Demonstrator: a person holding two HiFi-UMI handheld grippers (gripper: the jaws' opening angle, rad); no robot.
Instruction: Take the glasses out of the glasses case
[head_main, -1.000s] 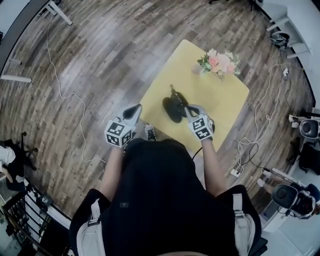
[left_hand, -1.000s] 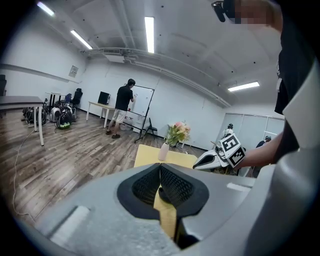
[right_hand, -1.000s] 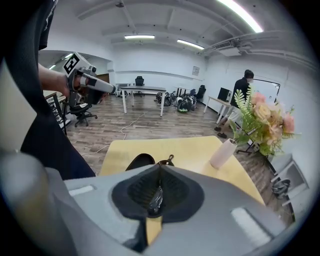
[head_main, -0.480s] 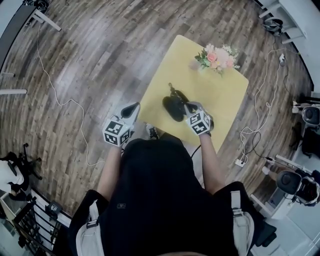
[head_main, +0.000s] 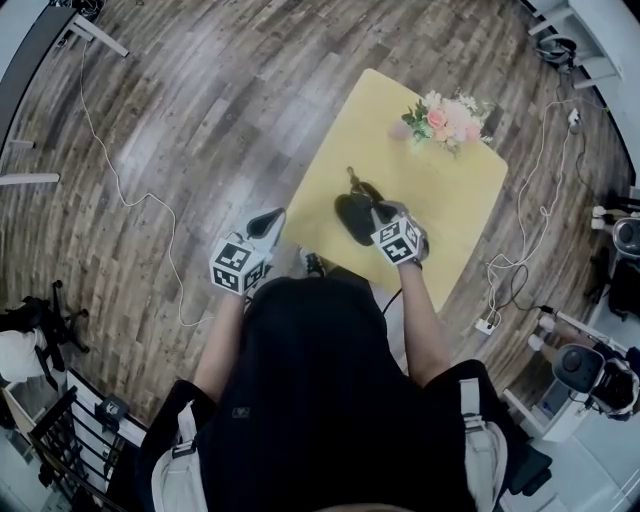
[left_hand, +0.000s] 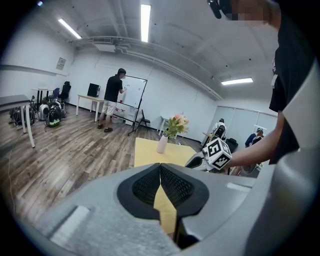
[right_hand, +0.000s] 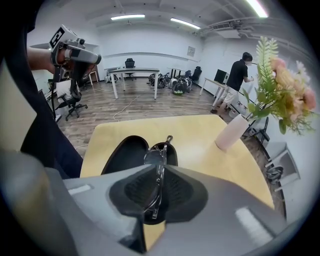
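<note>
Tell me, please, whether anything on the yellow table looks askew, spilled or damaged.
Nothing looks spilled or damaged. The glasses stand on edge only because the right gripper pinches them over the open black glasses case. The vase of flowers stands upright near the far corner of the table. The left gripper is shut and empty.

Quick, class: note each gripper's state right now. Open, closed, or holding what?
Left gripper: closed, nothing between its jaws.
Right gripper: closed on the glasses, over the open glasses case.
</note>
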